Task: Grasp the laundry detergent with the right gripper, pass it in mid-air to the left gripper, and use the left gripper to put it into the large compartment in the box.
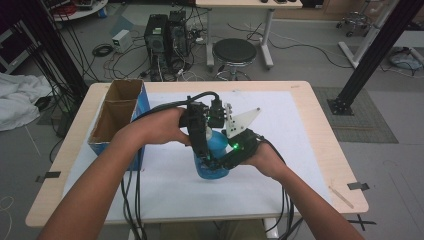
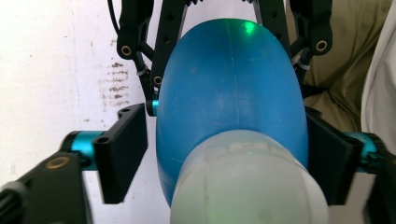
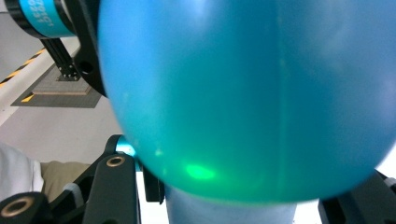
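A blue bottle (image 1: 218,142) with a white cap (image 2: 247,186) is held over the white mat, between both hands. My right gripper (image 1: 214,167) comes in from the right and is shut on its blue body (image 3: 243,93), which bulges between the jaws. My left gripper (image 1: 205,156) reaches down from above, its jaws either side of the bottle's upper end. In the left gripper view the right pad (image 2: 327,158) lies against the bottle (image 2: 229,93), while a thin gap separates the left pad (image 2: 123,154) from it. The other gripper's black linkages flank the bottle's far end.
An open cardboard box with blue sides (image 1: 117,117) stands at the table's left. A white mat (image 1: 280,130) covers the wooden table (image 1: 320,115). A thin wooden stick (image 1: 341,196) lies near the right front corner. Cables hang off the front edge.
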Tool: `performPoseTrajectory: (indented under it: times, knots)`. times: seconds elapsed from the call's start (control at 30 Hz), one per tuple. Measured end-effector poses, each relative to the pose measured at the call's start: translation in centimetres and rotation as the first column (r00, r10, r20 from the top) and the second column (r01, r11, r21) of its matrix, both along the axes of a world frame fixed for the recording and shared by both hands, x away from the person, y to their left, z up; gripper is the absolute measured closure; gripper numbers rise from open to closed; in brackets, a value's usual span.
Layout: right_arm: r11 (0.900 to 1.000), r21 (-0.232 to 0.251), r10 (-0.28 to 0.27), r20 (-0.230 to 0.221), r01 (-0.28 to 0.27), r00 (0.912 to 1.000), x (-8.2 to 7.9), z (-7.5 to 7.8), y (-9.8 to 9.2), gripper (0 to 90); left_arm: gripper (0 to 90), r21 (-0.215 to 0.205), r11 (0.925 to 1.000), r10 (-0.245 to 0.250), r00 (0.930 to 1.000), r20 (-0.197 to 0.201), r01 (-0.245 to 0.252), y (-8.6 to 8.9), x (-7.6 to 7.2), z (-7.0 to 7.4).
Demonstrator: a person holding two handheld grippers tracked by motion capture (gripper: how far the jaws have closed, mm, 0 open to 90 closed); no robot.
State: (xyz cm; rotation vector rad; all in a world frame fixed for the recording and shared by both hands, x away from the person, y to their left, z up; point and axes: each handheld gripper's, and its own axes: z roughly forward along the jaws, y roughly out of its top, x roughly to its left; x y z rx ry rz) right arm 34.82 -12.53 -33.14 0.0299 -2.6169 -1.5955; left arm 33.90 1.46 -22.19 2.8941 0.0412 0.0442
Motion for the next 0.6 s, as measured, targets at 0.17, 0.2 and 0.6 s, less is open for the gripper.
performPoseTrajectory:
  times: [0.17, 0.2, 0.6]
  knots:
    - [1.000, 0.000, 0.002, 0.002, -0.002, 1.0000, -0.02, 0.03, 0.02, 44.4, 34.0, -0.008, 0.9999, -0.014, 0.9999, 0.001, 0.014, 0.03, -0.14, 0.06]
    - [1.000, 0.000, 0.002, 0.002, -0.002, 1.0000, -0.02, 0.03, 0.02, 44.4, 34.0, -0.006, 0.9999, -0.012, 0.9999, 0.001, 0.012, 0.03, -0.15, 0.06]
    - [1.000, 0.001, 0.003, 0.004, -0.003, 1.0000, -0.10, 0.04, 0.05, 44.4, 37.3, 0.002, 0.9999, -0.016, 0.9999, -0.004, 0.016, 0.03, -0.29, 0.04]
